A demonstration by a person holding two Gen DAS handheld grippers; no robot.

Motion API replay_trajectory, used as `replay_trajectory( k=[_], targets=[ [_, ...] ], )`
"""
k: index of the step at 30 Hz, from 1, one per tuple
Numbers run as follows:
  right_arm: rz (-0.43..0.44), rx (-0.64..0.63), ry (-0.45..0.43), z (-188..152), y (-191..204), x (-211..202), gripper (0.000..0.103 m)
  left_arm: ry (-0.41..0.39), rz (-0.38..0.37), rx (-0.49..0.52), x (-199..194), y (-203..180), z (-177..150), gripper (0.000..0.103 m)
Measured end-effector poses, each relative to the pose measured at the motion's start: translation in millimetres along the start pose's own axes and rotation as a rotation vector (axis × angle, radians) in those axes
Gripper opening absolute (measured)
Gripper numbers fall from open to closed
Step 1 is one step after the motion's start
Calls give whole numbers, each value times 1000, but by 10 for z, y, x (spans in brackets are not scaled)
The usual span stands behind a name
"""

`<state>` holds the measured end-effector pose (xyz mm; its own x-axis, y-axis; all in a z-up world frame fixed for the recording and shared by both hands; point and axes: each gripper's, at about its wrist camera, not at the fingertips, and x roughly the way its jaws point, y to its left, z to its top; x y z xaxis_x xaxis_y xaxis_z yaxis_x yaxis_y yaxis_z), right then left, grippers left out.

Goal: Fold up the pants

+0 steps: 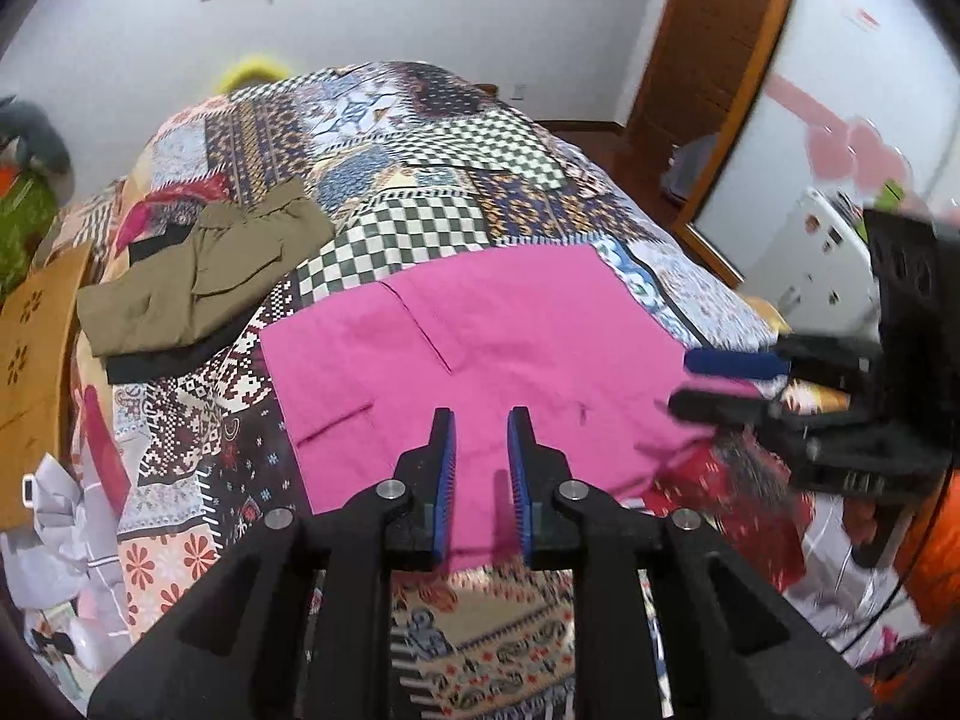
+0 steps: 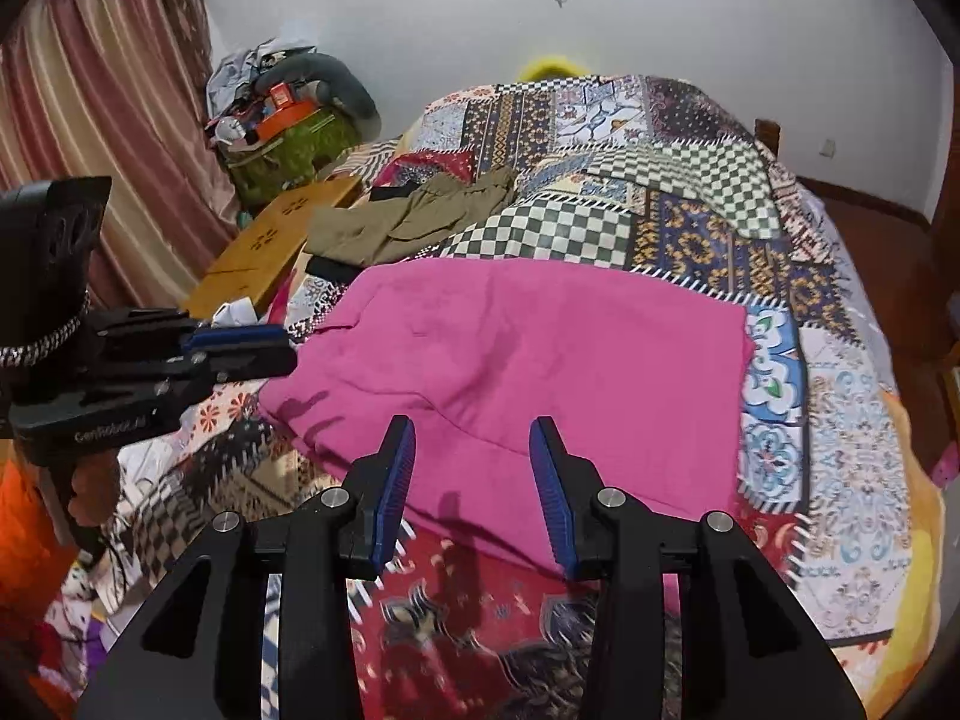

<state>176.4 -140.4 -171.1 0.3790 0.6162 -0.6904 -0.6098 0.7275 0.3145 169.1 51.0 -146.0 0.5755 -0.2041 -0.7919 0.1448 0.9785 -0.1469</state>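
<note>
Bright pink pants (image 1: 480, 354) lie spread flat on the patchwork bedspread (image 1: 420, 138), folded into a rough rectangle; they also show in the right wrist view (image 2: 540, 360). My left gripper (image 1: 480, 420) hovers open and empty over the pants' near edge. It also shows at the left of the right wrist view (image 2: 282, 348), next to the pants' left edge. My right gripper (image 2: 474, 429) is open and empty above the pants' near edge. It also shows at the right of the left wrist view (image 1: 684, 381), at the pants' right corner.
Folded olive-green pants (image 1: 204, 276) on a black garment lie at the bed's far left, also in the right wrist view (image 2: 408, 222). A wooden board (image 2: 270, 252) and a pile of bags (image 2: 288, 126) stand left of the bed. A wooden door frame (image 1: 708, 72) is at the right.
</note>
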Motion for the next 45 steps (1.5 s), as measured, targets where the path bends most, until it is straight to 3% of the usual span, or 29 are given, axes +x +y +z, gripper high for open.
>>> replay_trajectory(
  k=[2,6,8,10,13,16,22,30,35,37,40,45],
  targets=[
    [19,22,21,19,-10,101,36,17,-11,-33,101,59,17,27],
    [24,54,75,-16,-51,344,36,89,-26,-76,333,146,-66,28],
    [22,67,106,-72,-103,432,36,126,4,-73,454,178,-171,28],
    [11,82,139,-145,-179,508,36,116,8,-61,472,200,-252,28],
    [12,96,121,-237,-297,427,36,99,17,-49,424,217,-304,28],
    [-22,117,114,-297,-409,309,36,100,100,-32,408,254,-343,28],
    [-86,146,107,-438,-601,145,36,86,79,-51,329,344,-433,30],
    [-128,210,104,-568,-842,46,36,74,122,-8,299,312,-485,32],
    [-142,262,106,-671,-985,-14,37,72,118,-52,238,390,-540,34],
    [-150,270,107,-698,-1003,-45,37,73,144,-66,219,436,-569,42],
    [-148,278,109,-708,-1025,-59,38,88,133,-106,205,550,-595,42],
    [-185,241,119,-613,-983,-77,38,78,181,-146,109,739,-506,42]
  ],
)
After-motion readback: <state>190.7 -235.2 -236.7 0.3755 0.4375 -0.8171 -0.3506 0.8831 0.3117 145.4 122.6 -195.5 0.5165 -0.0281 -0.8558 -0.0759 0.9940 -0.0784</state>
